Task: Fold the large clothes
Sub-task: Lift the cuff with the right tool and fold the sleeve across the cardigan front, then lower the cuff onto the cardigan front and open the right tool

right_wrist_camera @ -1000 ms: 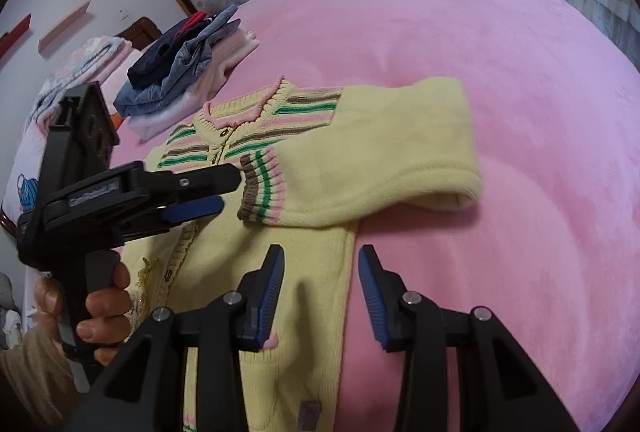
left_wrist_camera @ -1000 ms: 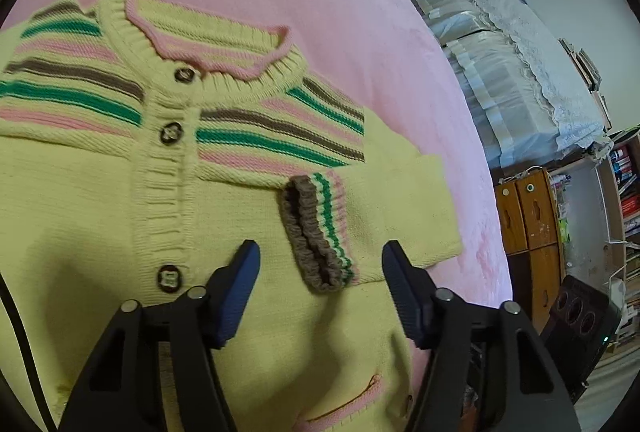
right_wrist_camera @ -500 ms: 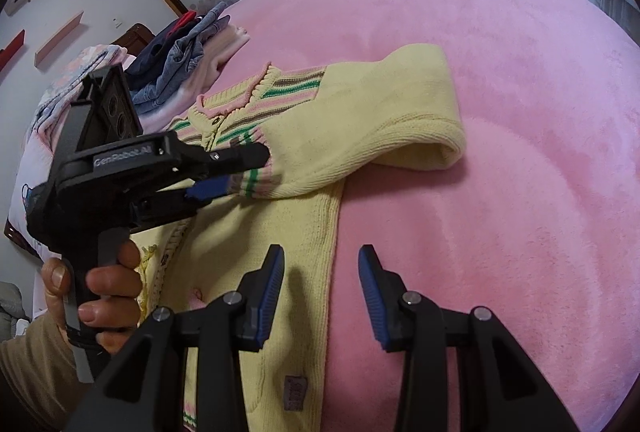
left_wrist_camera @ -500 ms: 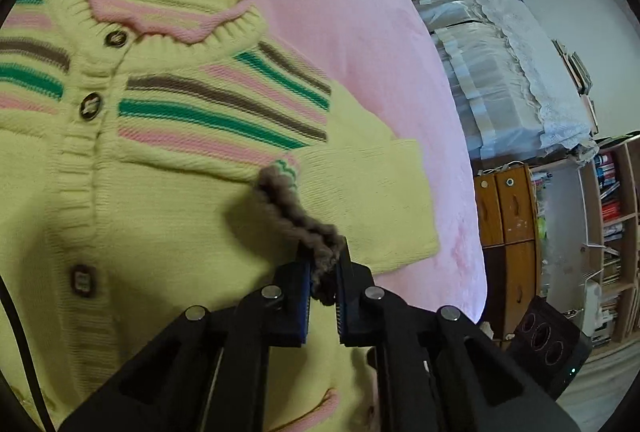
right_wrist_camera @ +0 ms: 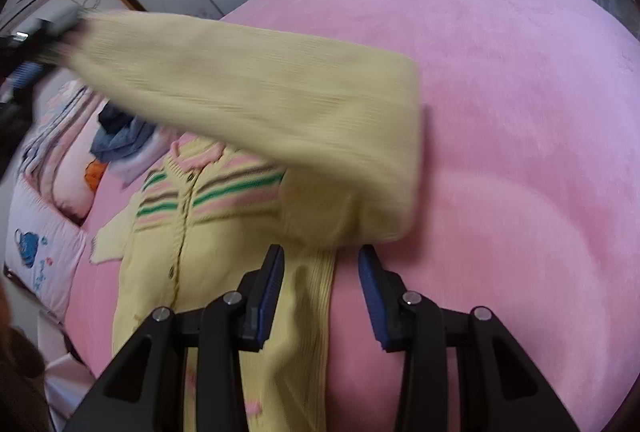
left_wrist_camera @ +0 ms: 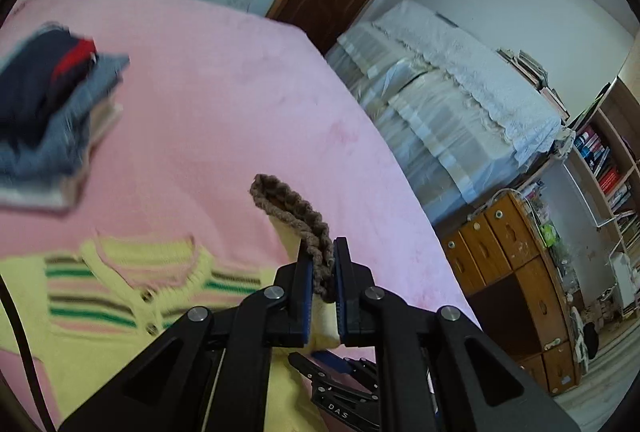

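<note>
- The left claw [left_wrist_camera: 323, 272] is clamped on the brown cuff [left_wrist_camera: 294, 213] of the sleeve [right_wrist_camera: 248, 95], with the knit edge pinched between its blue pads [left_wrist_camera: 306, 288].
- In the right wrist view the sleeve hangs in the air, stretched from the shoulder up toward the top left, where the left claw shows only as a dark blur at the frame edge.
- The cardigan [right_wrist_camera: 224, 256] lies flat on the pink bed [right_wrist_camera: 500, 111], front up, with its buttoned placket running down the middle and green, pink and brown stripes across the chest.
- The right claw [right_wrist_camera: 322, 286] hovers with its jaws apart, gripping nothing; the cardigan's side edge lies under the gap between its fingers [right_wrist_camera: 270, 280], and I cannot tell whether they touch the fabric.
- A stack [left_wrist_camera: 48, 111] of folded clothes sits on the bed beyond the collar, well apart from the cardigan.
- A wooden cabinet [left_wrist_camera: 516, 272] and a bookshelf [left_wrist_camera: 604, 167] stand past the bed's far side.
</note>
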`<state>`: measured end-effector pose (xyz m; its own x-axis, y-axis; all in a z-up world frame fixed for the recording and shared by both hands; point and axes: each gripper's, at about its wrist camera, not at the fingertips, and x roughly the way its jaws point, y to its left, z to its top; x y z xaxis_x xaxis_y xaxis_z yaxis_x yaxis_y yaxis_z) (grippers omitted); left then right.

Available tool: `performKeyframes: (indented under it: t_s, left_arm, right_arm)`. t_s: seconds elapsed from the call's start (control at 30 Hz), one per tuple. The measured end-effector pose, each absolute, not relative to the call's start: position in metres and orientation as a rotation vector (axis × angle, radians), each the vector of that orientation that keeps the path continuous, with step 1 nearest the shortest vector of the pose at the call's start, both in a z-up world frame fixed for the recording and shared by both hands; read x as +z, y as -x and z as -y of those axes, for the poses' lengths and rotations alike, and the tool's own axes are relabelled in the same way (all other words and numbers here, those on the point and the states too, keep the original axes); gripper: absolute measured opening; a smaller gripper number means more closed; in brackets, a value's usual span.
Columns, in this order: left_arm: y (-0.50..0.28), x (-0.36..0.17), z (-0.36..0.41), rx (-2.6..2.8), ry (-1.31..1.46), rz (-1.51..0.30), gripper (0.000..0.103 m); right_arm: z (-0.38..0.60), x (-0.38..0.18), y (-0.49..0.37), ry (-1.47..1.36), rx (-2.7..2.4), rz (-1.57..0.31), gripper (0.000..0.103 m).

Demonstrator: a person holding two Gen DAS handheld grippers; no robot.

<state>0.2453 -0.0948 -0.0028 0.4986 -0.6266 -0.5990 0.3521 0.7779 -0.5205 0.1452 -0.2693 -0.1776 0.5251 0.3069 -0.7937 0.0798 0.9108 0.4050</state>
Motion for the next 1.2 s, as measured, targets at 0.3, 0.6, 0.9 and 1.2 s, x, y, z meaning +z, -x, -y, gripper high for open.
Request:
performKeyframes:
  t_s: [0.3, 0.6, 0.9, 1.2]
  left_arm:
    - [-0.265, -0.008, 0.033, -0.432, 0.244, -0.863, 0.007]
    - [-0.269, -0.138, -0.029, -0.284, 0.224, -1.051, 0.007]
    - [-0.253, -0.203, -0.062, -0.321, 0.272, -1.175, 0.044]
    - [-0.277, -0.199, -0.07, -0.317, 0.319, -1.132, 0.046]
  right_arm:
    - [0.24, -0.176, -0.163, -0.197, 0.092, -0.987, 0.014]
    - [0.234, -0.181, -0.162, -0.131, 0.077, -1.026, 0.017]
    - [0.228, -0.158, -0.141, -0.135, 0.202, -1.073, 0.034]
    - [0.248, -0.123, -0.168, -0.206, 0.163, -0.989, 0.054]
